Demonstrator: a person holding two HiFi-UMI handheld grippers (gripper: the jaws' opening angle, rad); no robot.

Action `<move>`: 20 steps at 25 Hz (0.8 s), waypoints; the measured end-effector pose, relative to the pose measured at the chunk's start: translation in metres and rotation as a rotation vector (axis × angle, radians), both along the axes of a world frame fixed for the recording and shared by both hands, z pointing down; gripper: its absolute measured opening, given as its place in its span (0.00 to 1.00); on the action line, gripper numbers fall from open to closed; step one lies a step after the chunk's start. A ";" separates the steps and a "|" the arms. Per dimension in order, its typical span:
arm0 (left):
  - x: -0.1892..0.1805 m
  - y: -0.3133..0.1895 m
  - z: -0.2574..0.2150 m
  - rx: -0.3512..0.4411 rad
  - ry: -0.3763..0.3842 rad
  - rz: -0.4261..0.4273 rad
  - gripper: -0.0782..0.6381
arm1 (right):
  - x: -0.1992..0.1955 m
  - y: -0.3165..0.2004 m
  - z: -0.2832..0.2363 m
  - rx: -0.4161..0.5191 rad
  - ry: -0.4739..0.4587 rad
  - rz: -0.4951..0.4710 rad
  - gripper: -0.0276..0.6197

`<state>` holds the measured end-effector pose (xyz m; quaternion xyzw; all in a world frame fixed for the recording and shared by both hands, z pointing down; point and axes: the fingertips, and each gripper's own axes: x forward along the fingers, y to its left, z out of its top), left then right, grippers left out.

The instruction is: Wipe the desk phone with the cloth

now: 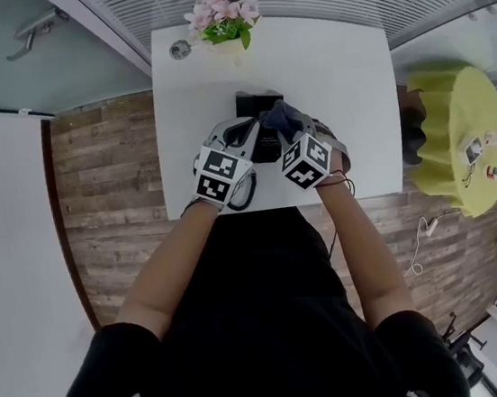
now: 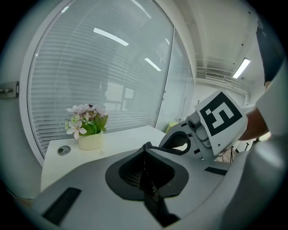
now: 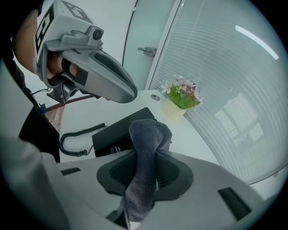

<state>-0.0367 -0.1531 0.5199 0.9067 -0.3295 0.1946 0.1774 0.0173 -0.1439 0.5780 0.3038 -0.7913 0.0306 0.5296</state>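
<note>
Right gripper [image 3: 148,134] clamps cloth [image 3: 145,179] just above phone [image 3: 118,134], mid-desk [image 1: 341,72]. Left gripper [image 2: 145,150] pinched closed, empty. Best approach: lower cloth flat, short strokes, avoid snagging cord [image 3: 72,144].

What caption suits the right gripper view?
Right gripper shut on a grey cloth, close to the black desk phone.

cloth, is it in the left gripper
No, the grey cloth is pinched in the right gripper, while the left gripper is shut on nothing.
</note>
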 end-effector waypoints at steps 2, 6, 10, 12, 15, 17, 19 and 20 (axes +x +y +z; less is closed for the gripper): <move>0.004 -0.010 -0.001 0.006 0.003 -0.008 0.12 | 0.003 -0.010 0.002 0.012 0.005 0.003 0.19; 0.006 -0.025 0.001 0.006 0.006 -0.025 0.12 | 0.003 -0.028 0.007 0.047 0.010 -0.005 0.19; 0.007 -0.033 0.007 -0.003 0.004 -0.033 0.12 | 0.002 -0.046 0.011 0.082 0.004 -0.001 0.19; 0.007 -0.035 0.011 -0.011 0.003 -0.040 0.12 | 0.002 -0.049 0.013 0.089 -0.001 -0.001 0.19; 0.007 -0.034 0.019 -0.025 0.003 -0.043 0.12 | 0.004 -0.046 0.015 0.091 -0.003 -0.002 0.19; 0.005 -0.034 0.025 -0.037 -0.001 -0.046 0.12 | 0.002 -0.046 0.016 0.087 -0.011 -0.001 0.19; 0.003 -0.035 0.029 -0.046 -0.003 -0.051 0.12 | 0.001 -0.047 0.017 0.085 -0.015 0.000 0.19; 0.003 -0.035 0.031 -0.050 -0.003 -0.052 0.12 | 0.001 -0.047 0.017 0.085 -0.012 0.002 0.19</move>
